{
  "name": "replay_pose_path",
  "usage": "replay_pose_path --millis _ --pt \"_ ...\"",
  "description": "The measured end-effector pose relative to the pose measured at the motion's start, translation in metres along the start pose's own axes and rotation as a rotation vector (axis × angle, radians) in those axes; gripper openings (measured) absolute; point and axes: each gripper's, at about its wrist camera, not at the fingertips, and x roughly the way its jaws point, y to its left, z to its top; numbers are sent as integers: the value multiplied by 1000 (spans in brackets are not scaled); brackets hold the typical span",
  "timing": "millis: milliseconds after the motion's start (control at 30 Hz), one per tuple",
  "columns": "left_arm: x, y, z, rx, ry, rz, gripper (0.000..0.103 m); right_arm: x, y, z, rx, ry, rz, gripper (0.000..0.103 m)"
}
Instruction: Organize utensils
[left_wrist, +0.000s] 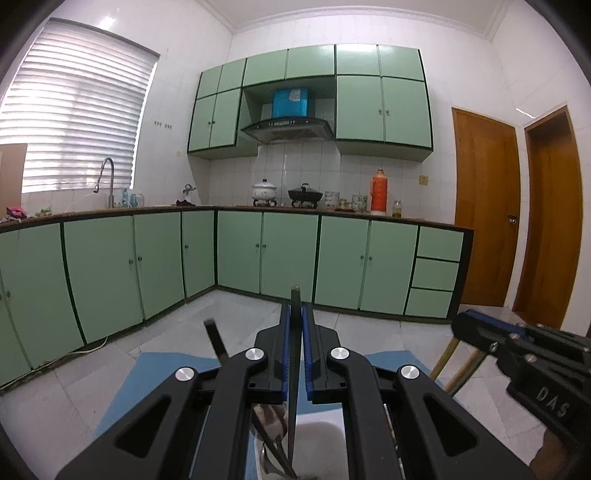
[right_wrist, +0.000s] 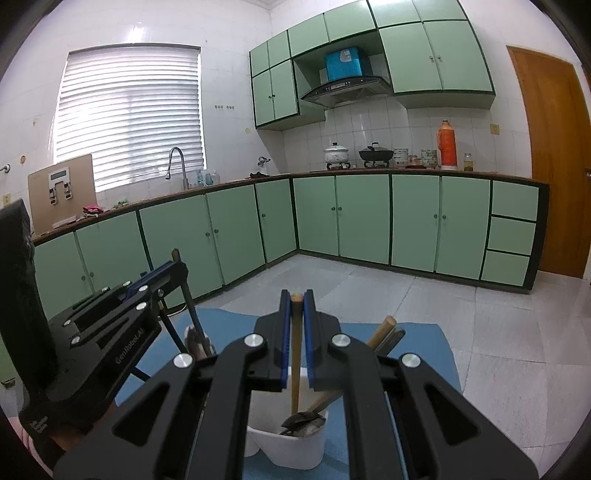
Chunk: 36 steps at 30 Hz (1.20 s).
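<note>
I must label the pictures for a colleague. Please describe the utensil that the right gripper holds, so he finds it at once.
On the blue mat stands a white holder. The right gripper is shut on a wooden-handled utensil standing upright in it. Its neighbours lean to the right; only this one rises straight between the blue pads.

Two tools: the left tool (left_wrist: 294, 314) and the right tool (right_wrist: 296, 314). Two white holders: one (left_wrist: 317, 439) below the left tool, one (right_wrist: 295, 448) below the right. One blue mat (right_wrist: 413, 350). On the far tabletop (right_wrist: 406, 170): one white pot (right_wrist: 336, 153), one black wok (right_wrist: 376, 153), one orange thermos (right_wrist: 447, 146).
</note>
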Motion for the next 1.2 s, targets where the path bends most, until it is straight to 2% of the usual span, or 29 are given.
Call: replay_pose_path --millis 267,400,500,567,667,733,833,967,1200 --pt "-2 4 -5 -3 15 2 7 -2 -1 -1 -9 5 -27 8" --pt "-7 8 0 -7 7 3 11 -8 -2 1 -18 -14 -44 15" --pt "-14 9 5 -12 -10 -8 25 -17 -4 3 -12 -39 -51 28" --pt "-21 8 7 -7 -24 -12 33 -25 -6 6 -11 -55 -50 30" --pt "-33 6 10 1 -45 -18 49 -38 -6 8 -12 -89 -61 48" --pt "-44 6 12 5 -60 -30 51 -48 -6 6 -15 -109 -65 54" --pt "-62 5 13 3 -81 -36 65 -65 -8 3 -21 -136 -77 64" --pt "-86 10 11 -14 -102 -31 76 -89 -10 -7 -25 -161 -87 73" --pt "-125 19 -1 -30 -108 -1 87 -130 -11 -31 -18 -179 -93 88"
